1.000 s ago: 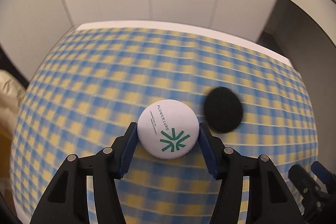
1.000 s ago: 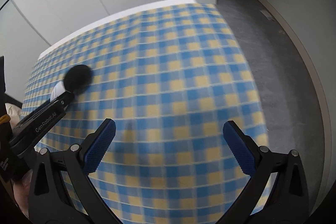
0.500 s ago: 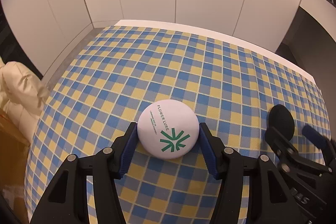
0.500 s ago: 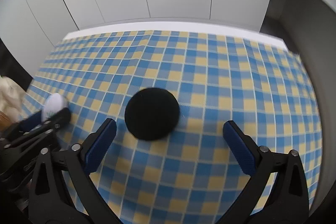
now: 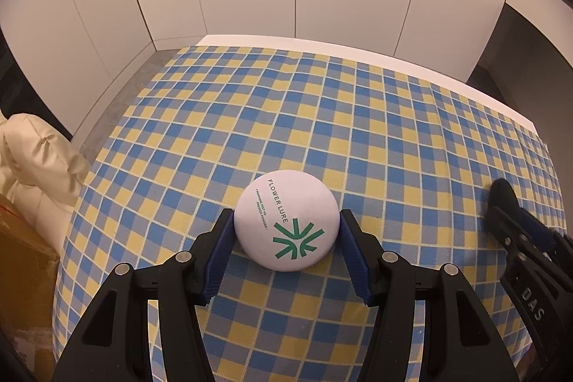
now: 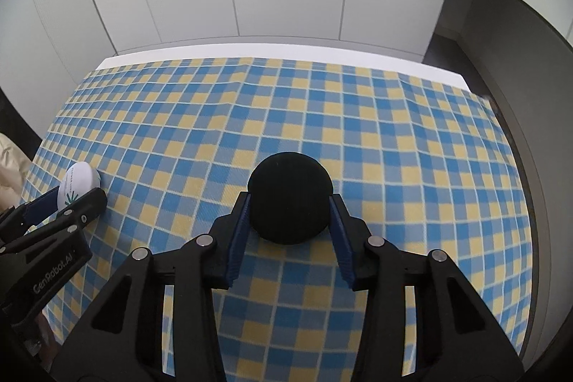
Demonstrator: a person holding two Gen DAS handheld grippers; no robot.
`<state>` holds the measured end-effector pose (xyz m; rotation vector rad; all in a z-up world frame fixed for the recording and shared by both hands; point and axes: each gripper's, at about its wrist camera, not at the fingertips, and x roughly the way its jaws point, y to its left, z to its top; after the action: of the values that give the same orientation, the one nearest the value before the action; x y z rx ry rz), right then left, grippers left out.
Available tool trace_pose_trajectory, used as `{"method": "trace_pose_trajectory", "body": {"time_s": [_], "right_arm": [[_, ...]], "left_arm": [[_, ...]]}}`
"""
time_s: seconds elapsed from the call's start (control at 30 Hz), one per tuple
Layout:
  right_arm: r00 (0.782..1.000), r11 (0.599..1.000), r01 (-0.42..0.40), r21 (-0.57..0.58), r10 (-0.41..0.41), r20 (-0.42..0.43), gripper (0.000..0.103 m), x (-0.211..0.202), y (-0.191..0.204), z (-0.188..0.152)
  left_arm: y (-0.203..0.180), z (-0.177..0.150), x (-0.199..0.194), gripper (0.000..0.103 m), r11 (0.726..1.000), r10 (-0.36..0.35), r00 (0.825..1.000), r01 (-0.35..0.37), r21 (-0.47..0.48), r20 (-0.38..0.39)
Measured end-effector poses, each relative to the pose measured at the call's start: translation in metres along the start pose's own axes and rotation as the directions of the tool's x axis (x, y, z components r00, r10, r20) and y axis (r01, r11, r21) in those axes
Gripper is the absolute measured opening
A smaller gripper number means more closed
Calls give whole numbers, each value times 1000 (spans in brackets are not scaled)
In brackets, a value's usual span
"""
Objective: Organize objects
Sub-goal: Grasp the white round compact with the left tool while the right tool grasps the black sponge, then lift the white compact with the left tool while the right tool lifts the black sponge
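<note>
Both grippers [image 5: 286,231] [image 6: 289,203] clamped, tilted downward

The counter [image 6: 286,51] was a white-edged slab set against pale wall panels, and a blue, yellow and grey checked cloth [image 6: 394,149] covered nearly all of its top, leaving only a bare white strip along the far edge. Toward the cloth's left side was a round white compact [image 5: 286,224] (printed with "FLOWER LURE" and a green starburst mark), and well to its right a round black puff [image 6: 290,199]. Whether either rested fully on the cloth could not be told, and the cloth showed faint ripples near its far right corner.
</note>
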<state>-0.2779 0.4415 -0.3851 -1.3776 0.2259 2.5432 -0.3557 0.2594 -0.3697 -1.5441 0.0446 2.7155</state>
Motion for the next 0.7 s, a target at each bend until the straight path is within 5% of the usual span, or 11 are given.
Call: {"method": "trace_pose_trajectory", "body": {"time_s": [0.4,0.7], "right_arm": [[1000,999,25,25,-24,-18,44,-37,-14,-5],[1000,999,6,34,-6,24,43,-95,-5,17]], "left_arm": [[16,-18,-45,57,998,15,1000,-15,59,4],[26,10,-124,57,997,27,996,-34,72,87]]}}
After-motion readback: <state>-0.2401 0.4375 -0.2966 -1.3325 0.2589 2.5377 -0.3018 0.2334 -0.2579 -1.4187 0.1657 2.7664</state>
